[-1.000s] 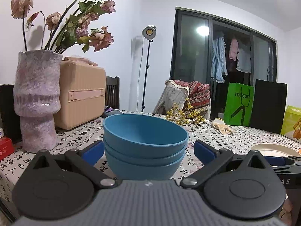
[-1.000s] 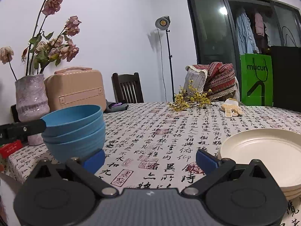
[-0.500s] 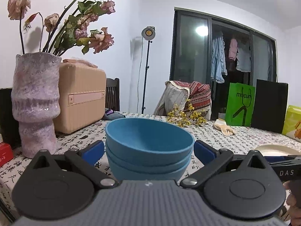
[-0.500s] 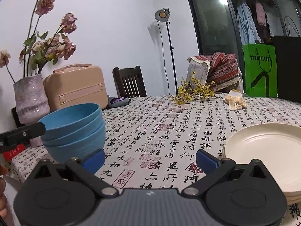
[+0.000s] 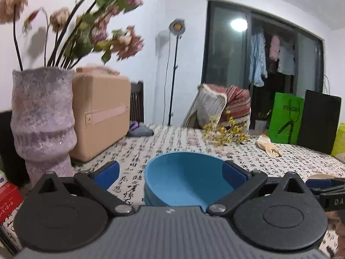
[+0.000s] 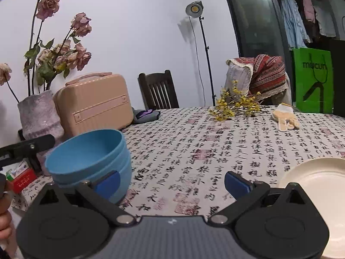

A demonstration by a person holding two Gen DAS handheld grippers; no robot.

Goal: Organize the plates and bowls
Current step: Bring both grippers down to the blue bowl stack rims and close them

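Bowls (image 5: 185, 179) shifted R between L gripper (image 5: 170, 172) fingers, now tilted off table w/ rim at R pad, jaws wide; R gripper (image 6: 172, 180) wide, empty, plates (image 6: 319, 185) to its R.

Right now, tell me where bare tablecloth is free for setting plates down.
Free: the wide patch between the blue bowls and cream plates, back toward the yellow sprigs. Crowded: the left edge, with the vase and tan case.

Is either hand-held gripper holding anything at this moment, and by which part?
Nothing is held. The left hand-held gripper is open around the rim of the blue bowl stack; the right hand-held gripper is open over bare tablecloth.
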